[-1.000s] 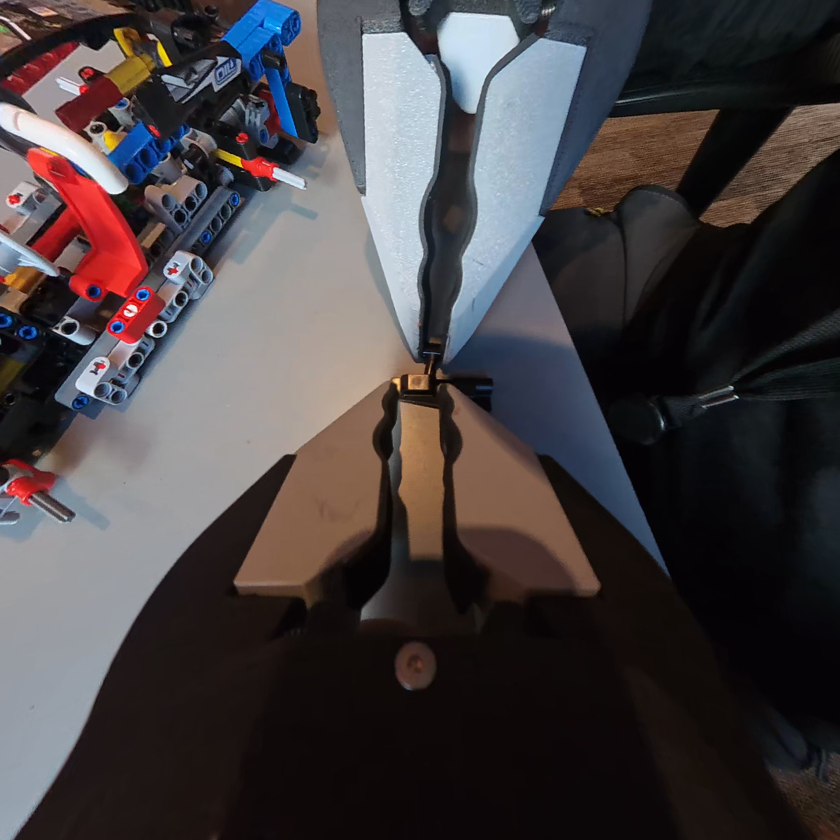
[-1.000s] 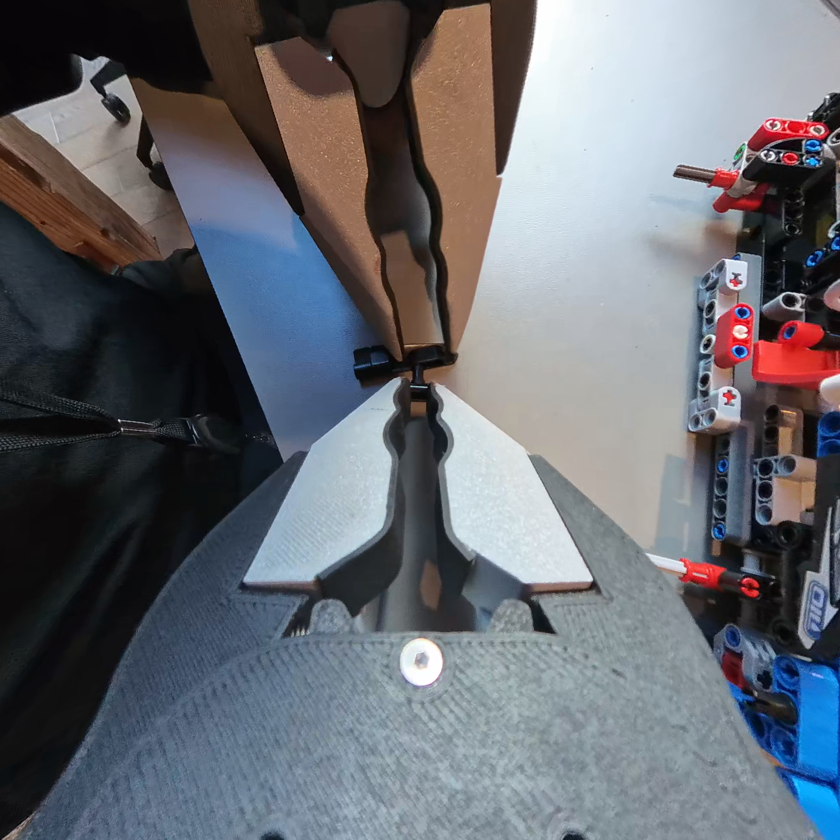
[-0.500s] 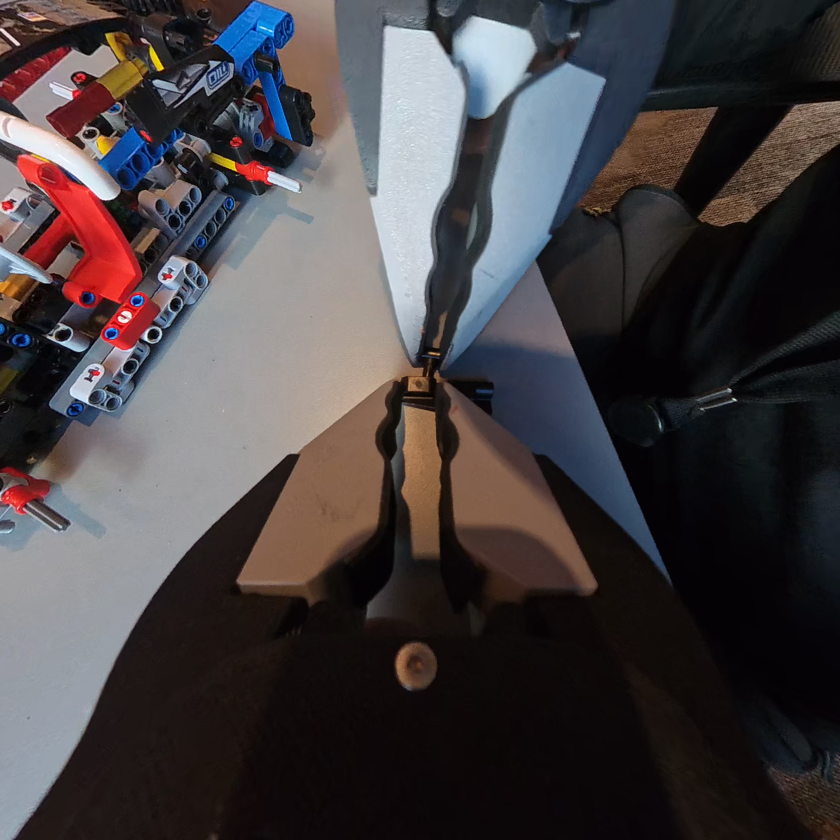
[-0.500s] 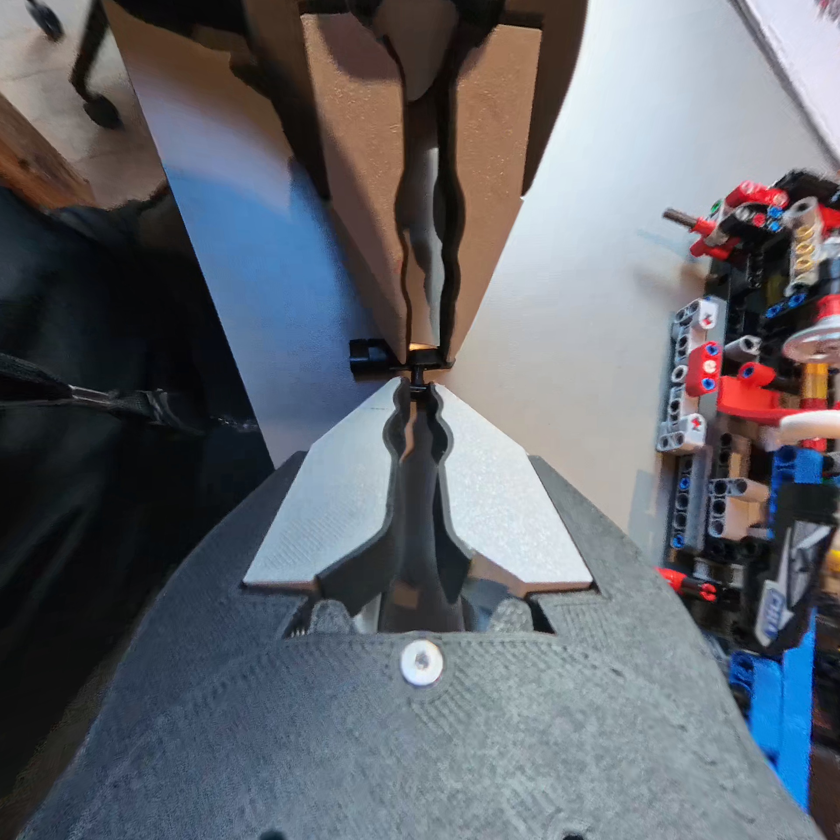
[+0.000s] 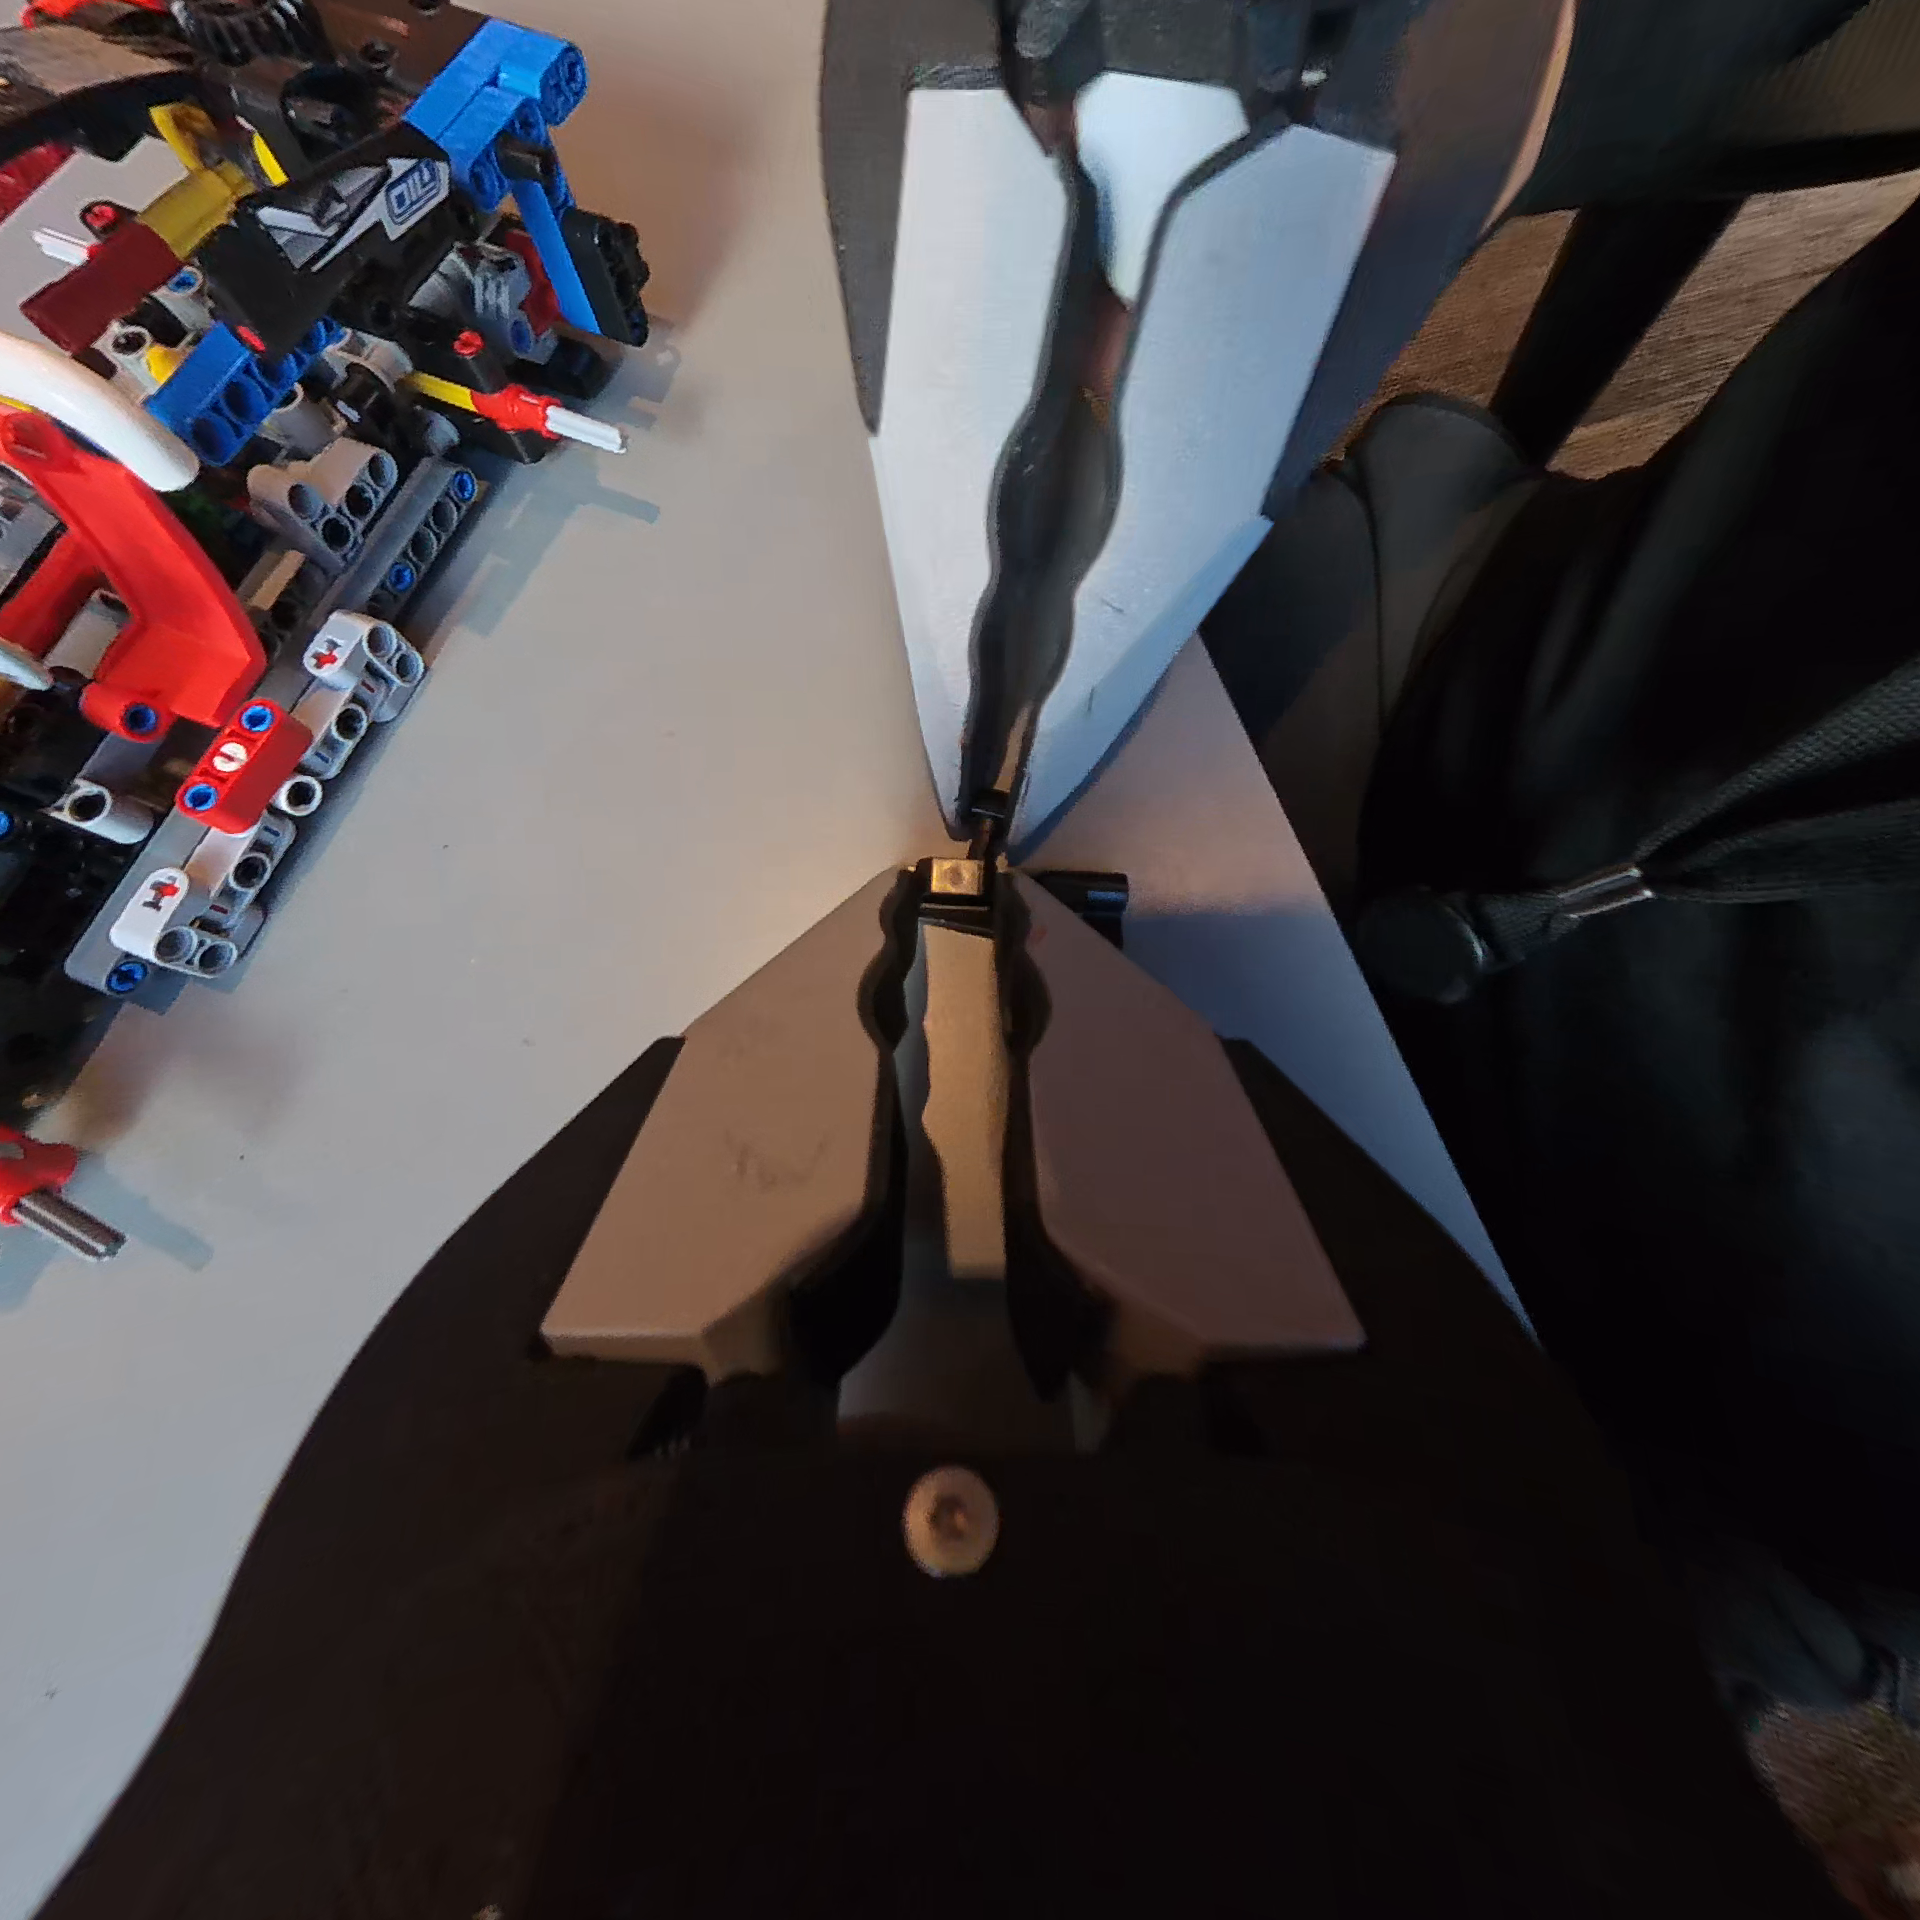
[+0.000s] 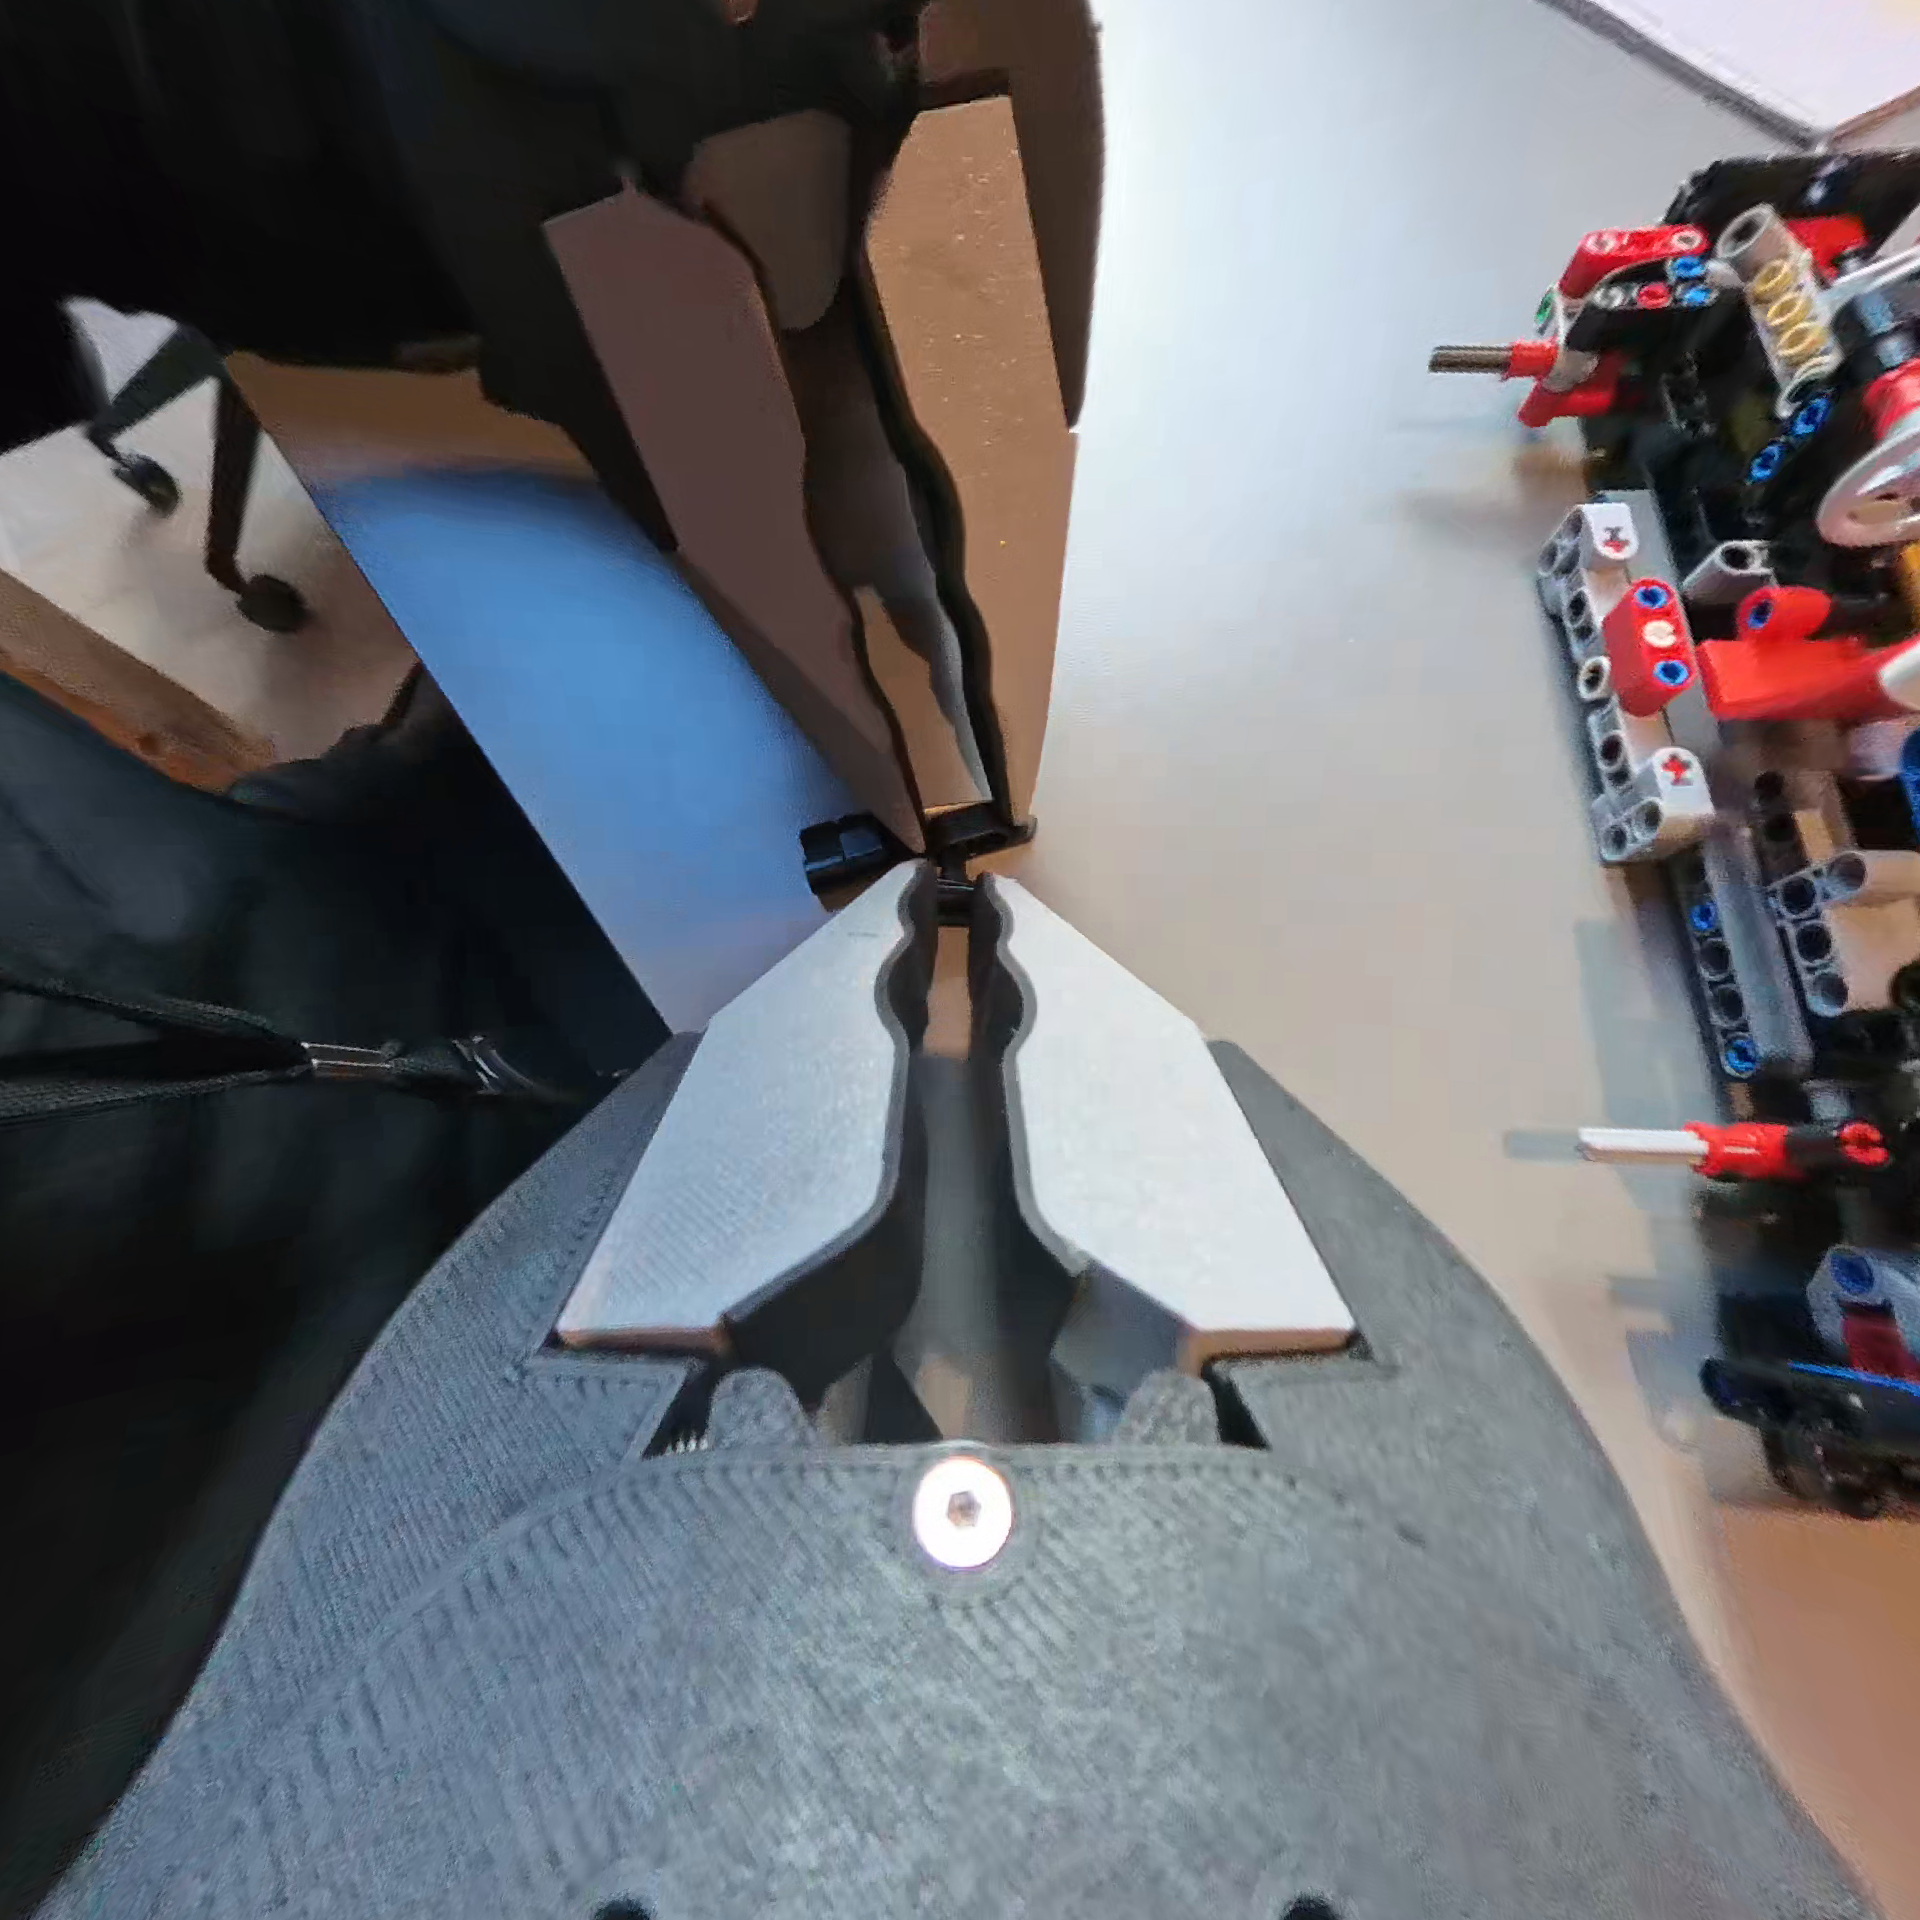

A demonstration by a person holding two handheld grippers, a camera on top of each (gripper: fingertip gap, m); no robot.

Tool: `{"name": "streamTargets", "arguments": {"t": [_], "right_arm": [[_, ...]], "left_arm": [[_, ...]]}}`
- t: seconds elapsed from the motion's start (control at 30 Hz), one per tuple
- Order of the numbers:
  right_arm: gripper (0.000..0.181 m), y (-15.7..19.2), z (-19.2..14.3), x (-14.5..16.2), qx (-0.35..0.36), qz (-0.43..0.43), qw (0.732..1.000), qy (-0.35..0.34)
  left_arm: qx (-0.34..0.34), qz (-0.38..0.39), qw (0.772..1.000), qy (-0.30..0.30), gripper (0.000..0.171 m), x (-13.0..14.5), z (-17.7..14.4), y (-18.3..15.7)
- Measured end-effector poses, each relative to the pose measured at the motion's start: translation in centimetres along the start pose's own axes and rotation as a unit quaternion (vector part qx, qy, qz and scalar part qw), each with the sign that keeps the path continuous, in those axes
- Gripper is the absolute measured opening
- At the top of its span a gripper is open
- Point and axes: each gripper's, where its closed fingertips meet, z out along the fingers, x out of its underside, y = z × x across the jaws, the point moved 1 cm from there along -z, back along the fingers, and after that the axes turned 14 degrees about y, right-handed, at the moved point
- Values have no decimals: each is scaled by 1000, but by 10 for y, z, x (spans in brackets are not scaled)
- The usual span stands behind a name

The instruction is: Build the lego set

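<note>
My left gripper [image 5: 958, 885] is shut on a small black lego connector [image 5: 1086, 894], one end of which sticks out to the right of the fingertips. My right gripper [image 6: 951, 891] is shut on a small black pin [image 6: 948, 902]. The two grippers meet tip to tip above the table's near edge, and the pin's tip touches the connector. In the left wrist view the right gripper [image 5: 987, 816] comes down from the top. In the right wrist view the left gripper [image 6: 964, 826] does the same, with the connector [image 6: 842, 847] showing. The part-built lego vehicle [image 5: 208, 468] lies on the white table [image 5: 623, 831].
The vehicle [image 6: 1766, 727] fills the table's right side in the right wrist view, with red axle pins sticking out toward me. A black bag with a strap [image 5: 1662, 935] sits beyond the table edge. A chair leg with castors [image 6: 249, 603] stands on the floor. Both grippers' tips are close together, under 4 cm apart.
Both grippers stay shut and tip to tip. The right gripper has tilted and swung relative to the left one, so the vehicle has shifted in both views.
</note>
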Motion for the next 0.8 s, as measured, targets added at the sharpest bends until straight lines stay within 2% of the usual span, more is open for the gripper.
{"name": "streamTargets", "arguments": {"t": [0.23,0.43,0.5,0.67,0.8], "right_arm": [[3,5,-1,-3,-3,22,999,-24],[5,9,0,1,99,-82,992,-7],[5,10,0,1,108,-89,990,-5],[5,9,-1,-4,87,-15,995,-43],[5,13,-6,-2,119,46,990,-66]], "left_arm": [[32,32,999,1,12,1,0,-5],[34,45,998,0,12,1,0,-7],[37,44,998,0,12,1,0,-8],[46,41,998,2,12,0,0,-7],[45,55,997,0,12,0,0,-11]]}}
